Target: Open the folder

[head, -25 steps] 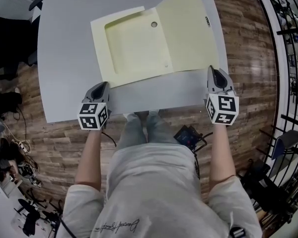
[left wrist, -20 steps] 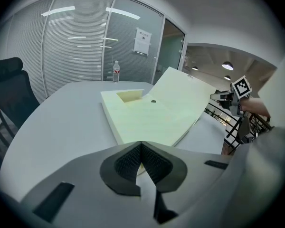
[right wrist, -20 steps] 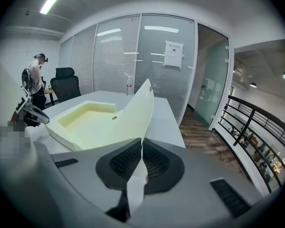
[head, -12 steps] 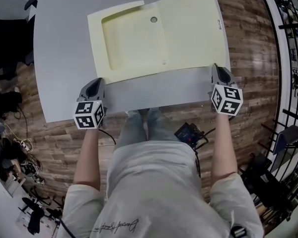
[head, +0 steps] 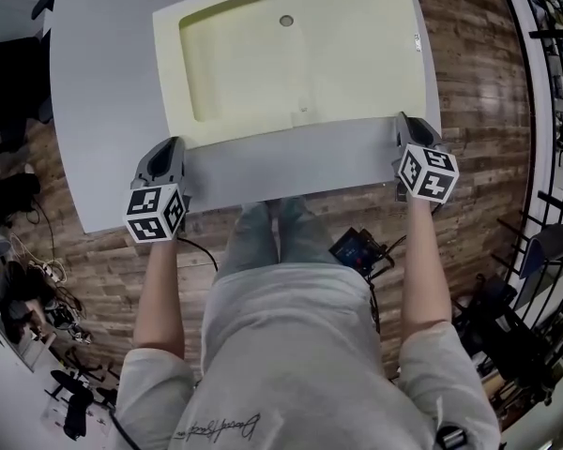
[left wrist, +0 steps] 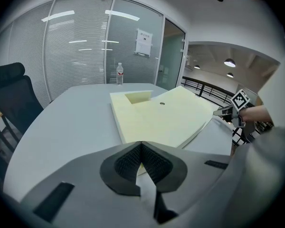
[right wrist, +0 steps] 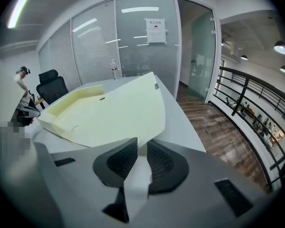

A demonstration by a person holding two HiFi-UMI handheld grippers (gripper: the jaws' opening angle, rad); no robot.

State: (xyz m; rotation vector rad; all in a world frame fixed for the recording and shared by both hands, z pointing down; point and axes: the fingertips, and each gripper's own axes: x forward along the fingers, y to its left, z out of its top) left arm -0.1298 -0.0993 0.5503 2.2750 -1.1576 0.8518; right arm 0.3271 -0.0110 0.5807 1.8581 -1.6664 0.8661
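The pale yellow folder (head: 291, 64) lies spread on the grey table (head: 103, 111), its tray (head: 235, 64) on the left and its cover (head: 366, 54) folded out to the right. In the right gripper view the cover (right wrist: 118, 113) still slopes slightly above the table. My right gripper (head: 405, 120) sits at the cover's near right corner. Its jaws have just been opening, and the corner's edge shows in the narrow gap (right wrist: 141, 144), unpressed. My left gripper (head: 169, 143) rests by the folder's near left corner, shut (left wrist: 141, 146) with nothing in it.
A water bottle (left wrist: 119, 74) stands at the table's far end. A black office chair (left wrist: 14, 99) is on the left, a railing (right wrist: 247, 94) on the right, and a person (right wrist: 21, 80) stands far off. A black device (head: 357, 249) lies on the floor.
The cover has come down from standing raised on the right to nearly flat. My right gripper sank with it and its jaws parted. My left gripper drifted a little to the left.
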